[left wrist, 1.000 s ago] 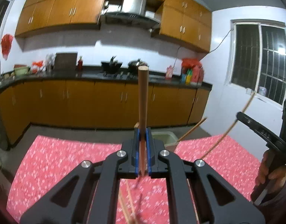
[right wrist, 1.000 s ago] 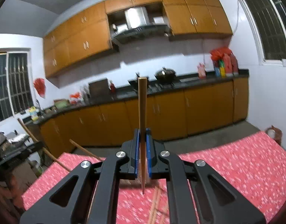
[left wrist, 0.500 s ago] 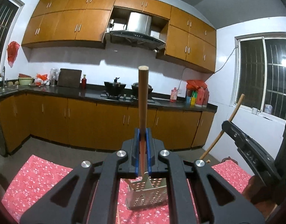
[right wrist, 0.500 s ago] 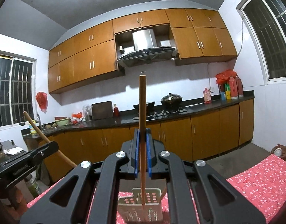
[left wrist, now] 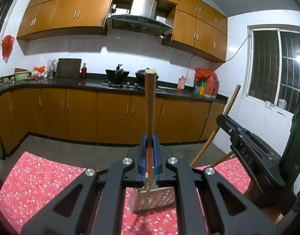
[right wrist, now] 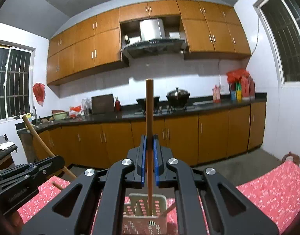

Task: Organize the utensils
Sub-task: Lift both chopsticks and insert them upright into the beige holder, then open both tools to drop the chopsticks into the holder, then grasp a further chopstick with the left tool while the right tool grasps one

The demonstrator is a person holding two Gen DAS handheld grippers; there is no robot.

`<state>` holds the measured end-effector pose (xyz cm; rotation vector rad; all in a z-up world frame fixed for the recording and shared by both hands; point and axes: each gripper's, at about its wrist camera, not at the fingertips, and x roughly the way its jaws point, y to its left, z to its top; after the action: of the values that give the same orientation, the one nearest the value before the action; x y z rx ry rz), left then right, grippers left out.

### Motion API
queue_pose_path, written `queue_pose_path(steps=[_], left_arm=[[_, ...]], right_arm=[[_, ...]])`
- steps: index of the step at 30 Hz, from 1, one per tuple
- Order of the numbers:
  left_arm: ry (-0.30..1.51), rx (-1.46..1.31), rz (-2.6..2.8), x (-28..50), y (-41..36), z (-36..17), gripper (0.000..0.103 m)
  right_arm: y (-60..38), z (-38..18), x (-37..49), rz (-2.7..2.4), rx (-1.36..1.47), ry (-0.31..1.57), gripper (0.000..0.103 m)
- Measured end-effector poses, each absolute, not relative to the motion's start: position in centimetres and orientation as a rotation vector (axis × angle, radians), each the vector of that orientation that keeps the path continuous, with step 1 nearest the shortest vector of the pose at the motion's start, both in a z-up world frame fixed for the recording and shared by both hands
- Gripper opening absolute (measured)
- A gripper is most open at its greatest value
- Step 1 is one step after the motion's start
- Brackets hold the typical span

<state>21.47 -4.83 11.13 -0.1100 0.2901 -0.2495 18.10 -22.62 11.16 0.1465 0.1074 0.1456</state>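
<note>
My left gripper [left wrist: 149, 139] is shut on a thick brown wooden handle [left wrist: 150, 101] that stands upright. Its metal lower end hangs just above a perforated metal utensil holder [left wrist: 153, 202] on the red flowered cloth. My right gripper [right wrist: 149, 139] is shut on a thin wooden stick [right wrist: 149, 107], also upright, whose lower end reaches down into the holder [right wrist: 139, 222]. Another stick [right wrist: 169, 208] leans in the holder's right compartment. The right gripper [left wrist: 245, 143] shows at the right of the left wrist view, the left gripper [right wrist: 26, 173] at the left of the right wrist view.
The red flowered tablecloth [left wrist: 38, 182] covers the table on both sides of the holder. Beyond the table's far edge are a grey floor, orange kitchen cabinets [left wrist: 81, 113] and a dark counter with pots [right wrist: 177, 95]. A window [left wrist: 277, 74] is on the right wall.
Both grippers have moved forward over the table with their sticks still held. The metal holder, out of sight a second ago, now sits right under both sets of jaws.
</note>
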Motion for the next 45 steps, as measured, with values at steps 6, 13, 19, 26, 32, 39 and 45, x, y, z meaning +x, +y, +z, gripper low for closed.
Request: queue_pose_path(steps=[6,13,19,26,32,39,45], left_arm=[[0.316,-0.114,-0.244,22.0,-4.4,10.3,0.01],[0.289,-0.127,-0.237,20.5,-3.4,11.2,0.015],[0.246,-0.15,-0.21,17.5,-1.1,12.3,0.027],[0.369,-0.135,-0.088,14.9,2.9,7.8,0.037],[0.634,-0.13,-0.037,15.4,4.9,-0.6,0.037],[0.753,-0.155,-0.066,14.2,5.0,-6.2,0.037],[0.799,-0.147,-0.112,13.3,3.6,-8.3,0.034]], right_arm=[[-22.8,10.5,18.0,0.17,0.168,0.166,0.037],[-23.3,11.4,16.5,0.171,0.175,0.158,0.046],[-25.3,12.0,13.8,0.146,0.187,0.154,0.046],[-29.5,6.4,13.3,0.035,0.197,0.379,0.046],[-29.8,-3.3,14.9,0.056,0.228,0.735,0.025],[-26.9,-8.4,13.4,0.124,0.226,0.869,0.024],[-26.6,-10.2,12.7,0.094,0.167,0.894,0.009]])
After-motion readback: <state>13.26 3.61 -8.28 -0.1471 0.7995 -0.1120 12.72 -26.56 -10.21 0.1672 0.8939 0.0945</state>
